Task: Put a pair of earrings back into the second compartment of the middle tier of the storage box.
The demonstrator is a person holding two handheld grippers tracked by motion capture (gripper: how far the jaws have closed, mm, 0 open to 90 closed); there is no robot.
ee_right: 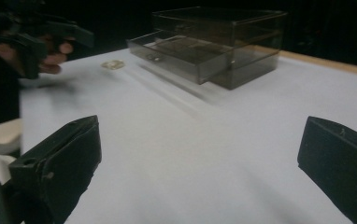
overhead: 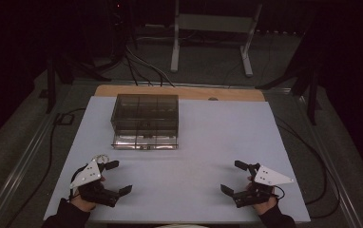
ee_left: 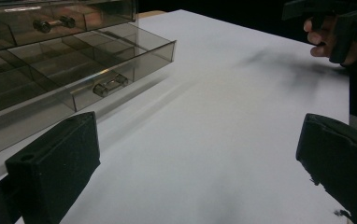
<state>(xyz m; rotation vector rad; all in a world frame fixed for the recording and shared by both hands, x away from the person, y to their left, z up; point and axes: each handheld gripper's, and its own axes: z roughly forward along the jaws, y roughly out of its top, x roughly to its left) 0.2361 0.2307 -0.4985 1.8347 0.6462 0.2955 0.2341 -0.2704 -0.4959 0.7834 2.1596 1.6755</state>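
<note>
both grippers rest low on the white table [overhead: 208, 142], the left gripper [overhead: 114, 178] and right gripper [overhead: 233, 177] each with jaws spread wide and holding nothing. dim light blurs a small pale object [ee_right: 113, 65] near the left hand; what it is cannot be told. the smoky clear drawer box [overhead: 145, 120] sits at the far middle, its bottom drawer [ee_left: 97, 63] pulled out, divided compartments looking bare.

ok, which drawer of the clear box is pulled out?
The bottom drawer of the smoky clear drawer box: it juts out toward the person with its compartments exposed, while the drawer above it sits flush inside the case.
</note>
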